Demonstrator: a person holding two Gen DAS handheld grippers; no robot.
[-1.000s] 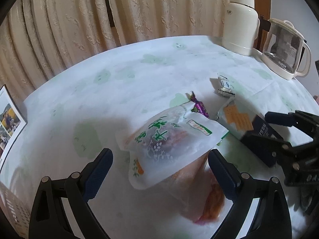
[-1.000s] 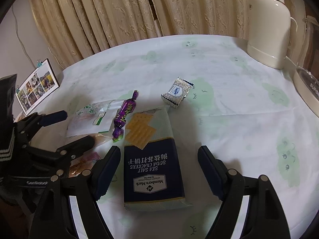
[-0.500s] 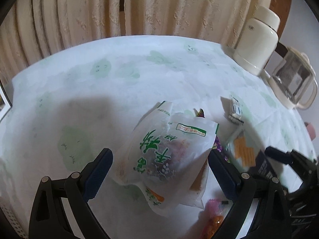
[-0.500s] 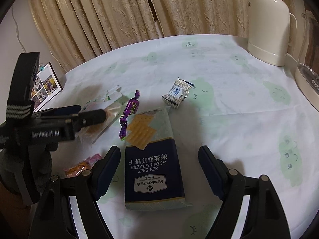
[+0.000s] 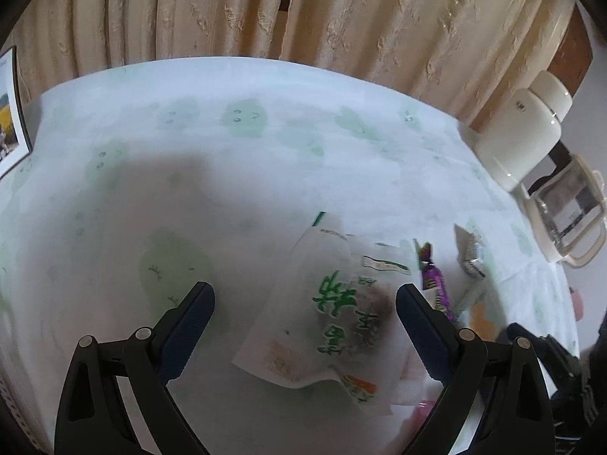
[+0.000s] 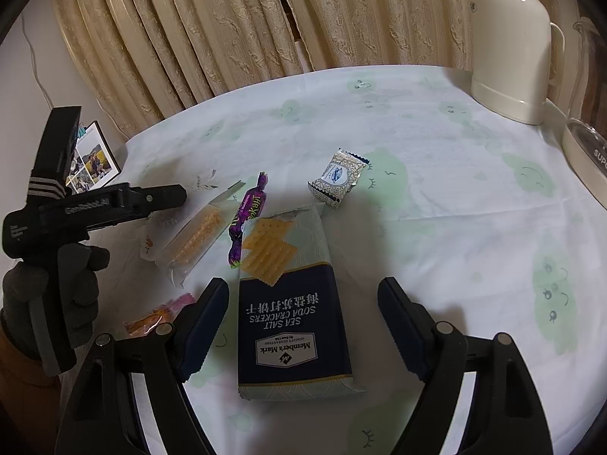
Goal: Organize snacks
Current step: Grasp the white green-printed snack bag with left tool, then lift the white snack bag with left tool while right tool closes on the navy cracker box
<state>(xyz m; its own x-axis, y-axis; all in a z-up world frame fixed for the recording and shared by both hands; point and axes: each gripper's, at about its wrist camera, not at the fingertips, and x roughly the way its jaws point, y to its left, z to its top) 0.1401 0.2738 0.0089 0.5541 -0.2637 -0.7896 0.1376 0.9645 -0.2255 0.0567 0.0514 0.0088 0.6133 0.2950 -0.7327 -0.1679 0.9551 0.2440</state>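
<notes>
The soda cracker pack (image 6: 294, 303) is laid flat on the tablecloth (image 6: 436, 197), framed by the spread fingers of the right gripper (image 6: 303, 322). The white snack bag (image 5: 334, 311) is seen just left of it, under the left gripper (image 5: 305, 322), whose fingers are held apart, nothing gripped.

Counter cover (image 6: 436, 197): thin matt cloth, creased, pale green print.
Soda cracker pack (image 6: 294, 314): glossy plastic film, navy and pale.
Candy (image 6: 248, 214): shiny purple foil twist.
Small biscuit packet (image 6: 337, 178): metallic foil.
Snack bag (image 5: 334, 314): frosted translucent plastic.
Thermos jug (image 6: 508, 49): smooth cream plastic.
Curtain (image 6: 235, 19): textured beige cloth.
Right gripper (image 6: 303, 320): matt black plastic, blue pads.
</notes>
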